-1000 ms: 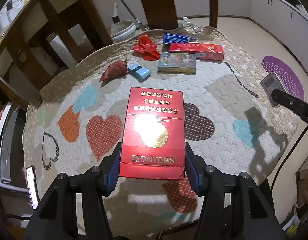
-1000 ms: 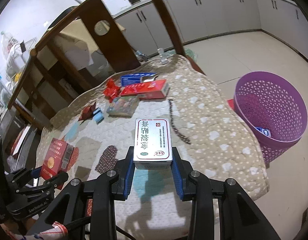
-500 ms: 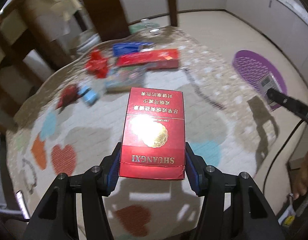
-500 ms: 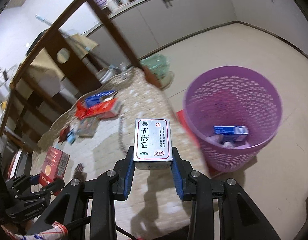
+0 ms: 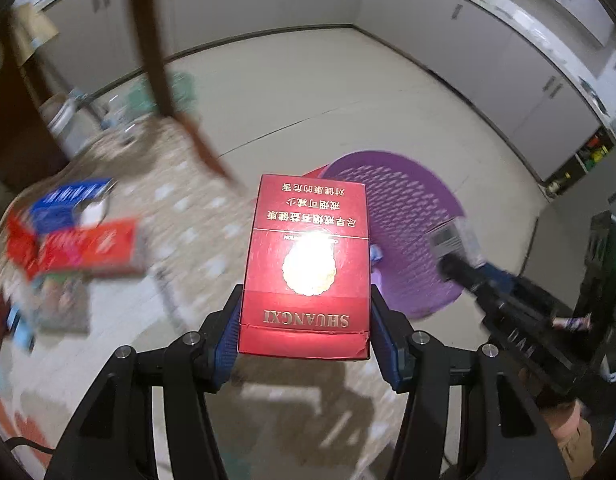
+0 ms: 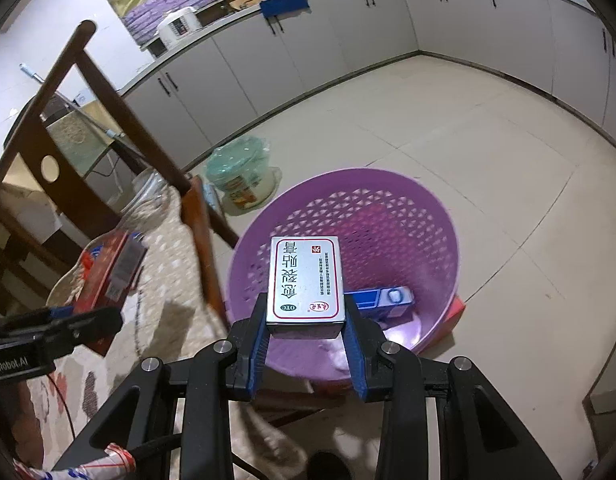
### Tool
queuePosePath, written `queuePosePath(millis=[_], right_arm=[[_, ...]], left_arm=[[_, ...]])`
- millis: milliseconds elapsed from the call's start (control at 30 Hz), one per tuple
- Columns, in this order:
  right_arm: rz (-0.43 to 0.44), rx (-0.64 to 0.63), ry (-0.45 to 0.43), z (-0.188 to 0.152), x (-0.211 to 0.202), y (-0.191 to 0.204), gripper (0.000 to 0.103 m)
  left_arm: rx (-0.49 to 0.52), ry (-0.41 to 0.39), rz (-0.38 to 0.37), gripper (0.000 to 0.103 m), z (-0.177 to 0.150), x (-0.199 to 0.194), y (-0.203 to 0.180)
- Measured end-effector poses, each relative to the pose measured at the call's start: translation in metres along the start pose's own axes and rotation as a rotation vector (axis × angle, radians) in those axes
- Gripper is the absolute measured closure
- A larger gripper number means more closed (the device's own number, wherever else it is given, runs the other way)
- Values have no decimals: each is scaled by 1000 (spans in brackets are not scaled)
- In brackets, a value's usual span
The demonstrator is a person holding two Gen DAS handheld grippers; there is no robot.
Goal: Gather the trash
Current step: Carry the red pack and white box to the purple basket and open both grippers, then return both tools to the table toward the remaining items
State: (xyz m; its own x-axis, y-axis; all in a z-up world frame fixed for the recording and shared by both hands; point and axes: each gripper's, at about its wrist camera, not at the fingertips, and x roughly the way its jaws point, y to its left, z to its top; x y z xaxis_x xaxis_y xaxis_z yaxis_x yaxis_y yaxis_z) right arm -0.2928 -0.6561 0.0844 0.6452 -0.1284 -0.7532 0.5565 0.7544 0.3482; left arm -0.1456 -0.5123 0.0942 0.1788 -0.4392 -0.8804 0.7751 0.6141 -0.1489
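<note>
- Right gripper (image 6: 306, 330): jaws narrow, blue pads clamped on the two long sides of a grey medicine box (image 6: 306, 282). The box hangs over the open mouth of the purple basket (image 6: 436, 232), which stands on the floor beside the table.
- Left gripper (image 5: 304, 334): jaws narrow, clamped on the lower end of a red cigarette carton (image 5: 306, 268). The carton is above the quilted tablecloth (image 5: 180, 216) near the table edge, with the basket beyond it; it does not appear to be over the basket mouth.
- Basket contents: a blue-and-white box (image 6: 382, 298) lies at the bottom, with pale material beside it.
- Risk 1: the medicine box sits over the near part of the opening. Released with the hand tilted toward the table, it could strike the near rim and fall to the floor.
- Risk 2: the carton is gripped only at one end, so most of its length overhangs. A quick swing could pivot it between the pads, or it could slip out short of the basket.
- Risk 3: both tools converge on one opening; the right gripper shows close to the carton's right in the left view. Contact could knock either box loose.
- Risk 4: the chair leg (image 6: 204, 240) stands between table and basket and could catch the carton.
- Left view is motion-blurred; remaining litter, including a red flat box (image 5: 88, 250) and a blue packet (image 5: 68, 200), is probably still on the cloth, positions uncertain.
</note>
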Motion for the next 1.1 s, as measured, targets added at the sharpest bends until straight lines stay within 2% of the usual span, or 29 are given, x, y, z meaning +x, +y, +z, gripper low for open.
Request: queuePosePath(millis=[167, 267, 400, 600, 800, 900, 1100], right_arm=[[-9, 6, 10, 8, 9, -11, 65], [-8, 19, 5, 11, 12, -16, 65], [-7, 44, 1, 14, 14, -21, 48], [-11, 48, 3, 12, 13, -18, 47], [-1, 50, 0, 5, 4, -6, 46], [4, 41, -4, 2, -2, 3, 44], [15, 2, 0, -11, -14, 32, 42]], left_arm=[[19, 1, -55, 47, 19, 21, -19], [12, -1, -67, 42, 26, 26, -23], [-3, -20, -64, 37, 25, 24, -17], [-48, -16, -22, 37, 7, 16, 3], [-60, -16, 31, 37, -24, -1, 15], [-60, -24, 43, 37, -37, -15, 23], [-86, -57, 121, 34, -65, -43, 56]])
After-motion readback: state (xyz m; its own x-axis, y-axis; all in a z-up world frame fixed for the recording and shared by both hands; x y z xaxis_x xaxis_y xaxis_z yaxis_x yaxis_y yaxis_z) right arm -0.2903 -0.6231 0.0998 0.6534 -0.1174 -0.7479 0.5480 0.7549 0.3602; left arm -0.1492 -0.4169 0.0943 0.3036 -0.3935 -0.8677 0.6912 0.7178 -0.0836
